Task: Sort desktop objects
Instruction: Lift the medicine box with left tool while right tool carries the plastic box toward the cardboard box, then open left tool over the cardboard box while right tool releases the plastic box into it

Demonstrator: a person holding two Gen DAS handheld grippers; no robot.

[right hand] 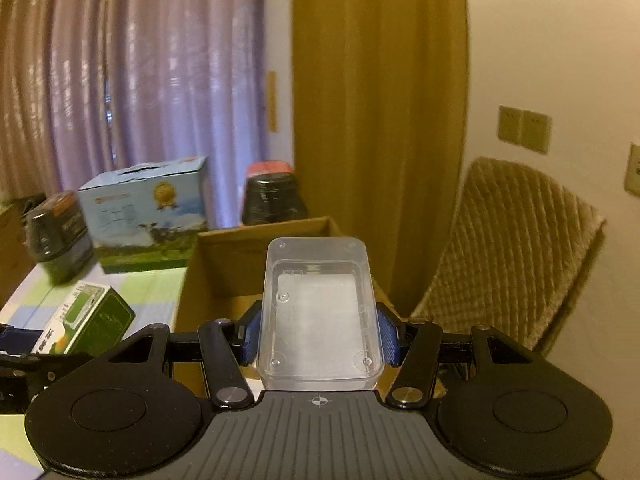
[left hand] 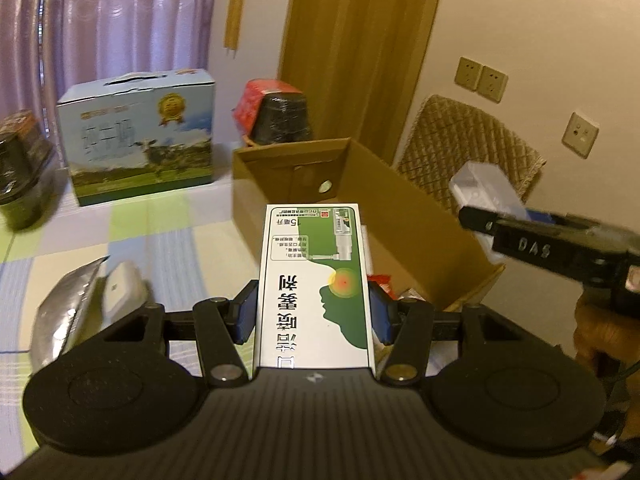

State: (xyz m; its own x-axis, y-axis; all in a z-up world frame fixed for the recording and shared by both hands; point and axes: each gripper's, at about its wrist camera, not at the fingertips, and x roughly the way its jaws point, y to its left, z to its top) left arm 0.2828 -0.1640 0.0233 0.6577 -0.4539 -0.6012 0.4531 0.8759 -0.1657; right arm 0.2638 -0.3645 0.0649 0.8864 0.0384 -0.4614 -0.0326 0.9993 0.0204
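Upper left of the frame, the milk carton (left hand: 138, 136) stands on the table (left hand: 168, 236); the cardboard box (left hand: 420, 232) sits centre-right, the woven chair (left hand: 472, 148) behind it.

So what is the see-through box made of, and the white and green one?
The see-through box in the right claw looks like hard clear plastic: glossy, and you can see through its walls. The white and green box in the left claw looks like thin printed cardboard, smooth, with sharp folded edges.

A home room: lilac curtains (right hand: 140, 100), a wooden door (right hand: 376, 120), a woven chair (right hand: 516, 248), a checked desk (left hand: 168, 232) cloth.
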